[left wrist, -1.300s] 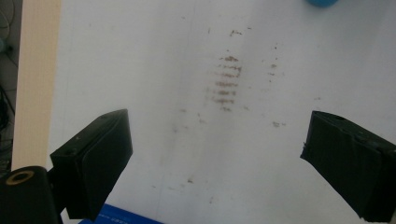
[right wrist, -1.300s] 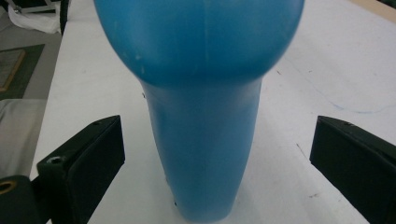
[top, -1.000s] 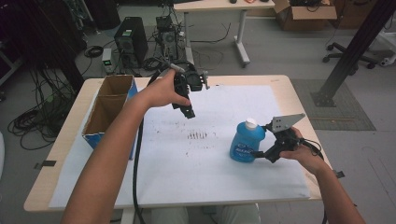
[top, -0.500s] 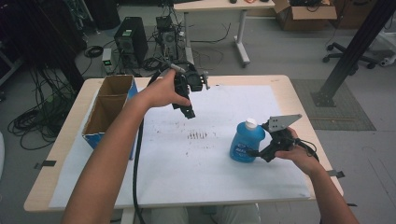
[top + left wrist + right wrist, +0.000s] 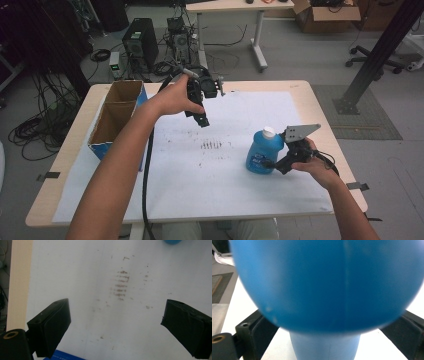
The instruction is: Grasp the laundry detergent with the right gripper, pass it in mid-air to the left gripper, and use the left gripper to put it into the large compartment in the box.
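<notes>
Blue bottle (image 5: 260,155) upright between right gripper (image 5: 278,165) fingers, spread and closing, left gripper (image 5: 202,119) fingers spread, well apart

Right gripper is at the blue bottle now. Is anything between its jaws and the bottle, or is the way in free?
Nothing visible stands in the way. The blue bottle already sits between the jaws of the right gripper, which have just been closing; in the right gripper view the bottle sits between both jaws. Whether the pads already touch it cannot be told.
</notes>
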The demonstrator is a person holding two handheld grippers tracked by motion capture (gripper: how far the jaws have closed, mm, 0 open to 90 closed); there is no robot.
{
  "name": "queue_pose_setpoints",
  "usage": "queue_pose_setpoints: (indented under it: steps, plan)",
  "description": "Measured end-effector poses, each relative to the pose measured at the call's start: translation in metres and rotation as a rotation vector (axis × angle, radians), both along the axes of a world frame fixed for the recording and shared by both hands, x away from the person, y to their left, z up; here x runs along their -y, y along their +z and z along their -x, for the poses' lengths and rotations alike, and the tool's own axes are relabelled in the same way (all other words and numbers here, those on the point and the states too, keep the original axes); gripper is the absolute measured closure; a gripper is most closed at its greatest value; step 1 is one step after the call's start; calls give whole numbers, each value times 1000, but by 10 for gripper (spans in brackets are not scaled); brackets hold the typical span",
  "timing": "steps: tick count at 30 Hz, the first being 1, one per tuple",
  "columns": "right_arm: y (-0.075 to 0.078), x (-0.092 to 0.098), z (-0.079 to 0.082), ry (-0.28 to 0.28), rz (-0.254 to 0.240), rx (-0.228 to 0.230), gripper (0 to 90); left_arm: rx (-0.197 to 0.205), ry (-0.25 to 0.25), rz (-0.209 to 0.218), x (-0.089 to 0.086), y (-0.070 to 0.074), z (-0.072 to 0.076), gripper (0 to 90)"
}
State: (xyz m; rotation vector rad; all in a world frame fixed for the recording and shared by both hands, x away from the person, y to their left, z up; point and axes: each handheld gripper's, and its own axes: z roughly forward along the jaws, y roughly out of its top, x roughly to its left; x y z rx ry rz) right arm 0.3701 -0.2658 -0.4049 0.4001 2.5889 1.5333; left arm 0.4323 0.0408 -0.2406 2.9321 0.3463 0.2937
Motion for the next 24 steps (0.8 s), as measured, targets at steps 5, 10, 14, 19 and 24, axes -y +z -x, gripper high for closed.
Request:
queue_pose_setpoints:
  steps: [5,10,14,19,24]
  plan:
    - [-2,1,0,-8,-13,5,79,0,0,-2,0,0,0,84]
    - [-2,0,0,-3,-13,11,113,0,3,0,0,0,0,84]
    - [-3,0,0,-6,-12,10,138,-1,3,-2,0,0,0,84]
    - [-3,0,0,2,-14,6,178,-1,4,-2,-1,0,0,84]
    - [-2,0,-1,11,-17,1,210,0,4,-2,-2,0,-1,86]
